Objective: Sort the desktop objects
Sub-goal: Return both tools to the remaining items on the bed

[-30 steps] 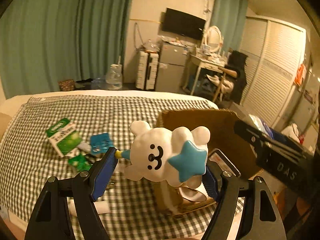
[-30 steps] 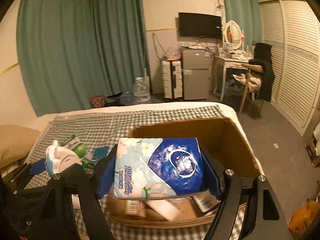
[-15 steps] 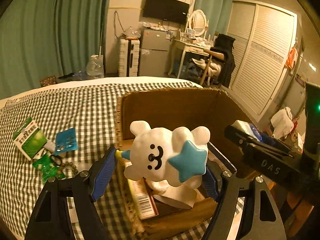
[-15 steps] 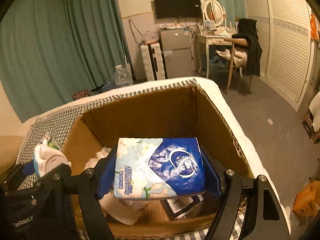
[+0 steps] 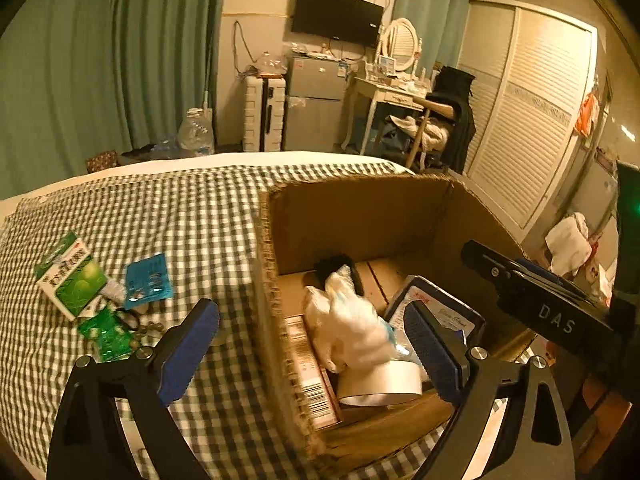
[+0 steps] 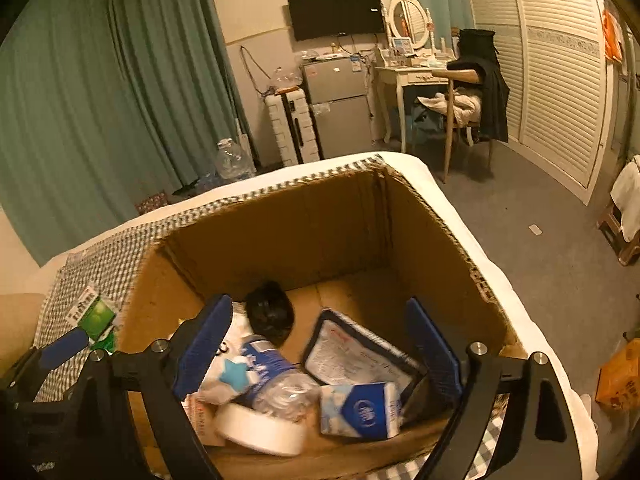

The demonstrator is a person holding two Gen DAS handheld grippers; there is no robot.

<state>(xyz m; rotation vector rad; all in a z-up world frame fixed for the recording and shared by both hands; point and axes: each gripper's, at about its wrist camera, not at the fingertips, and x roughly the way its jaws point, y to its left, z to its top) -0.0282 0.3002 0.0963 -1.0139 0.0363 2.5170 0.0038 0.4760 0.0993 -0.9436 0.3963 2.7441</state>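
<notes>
A brown cardboard box [image 5: 360,212] [image 6: 280,232] sits on the checked cloth. My left gripper [image 5: 312,344] is open and empty over the box's near left edge. The white bear toy with a blue star [image 5: 352,324] [image 6: 224,372] lies blurred inside the box. My right gripper [image 6: 320,344] is open and empty above the box. The blue tissue pack [image 6: 360,410] lies on the box floor below it. Also in the box are a water bottle [image 6: 276,380], a white tape roll [image 6: 260,428] [image 5: 380,384], a dark booklet [image 6: 356,356] [image 5: 436,316] and a black item [image 6: 270,312].
On the checked cloth [image 5: 160,208] left of the box lie a green and white carton [image 5: 70,274] [image 6: 92,312], a blue sachet [image 5: 148,280], a green packet [image 5: 108,336] and small beads. The right gripper's arm [image 5: 552,312] reaches over the box's right side. Furniture stands beyond the bed.
Both grippers have opened. The bear toy dropped from the left gripper into the box. The tissue pack dropped from the right gripper onto the box floor.
</notes>
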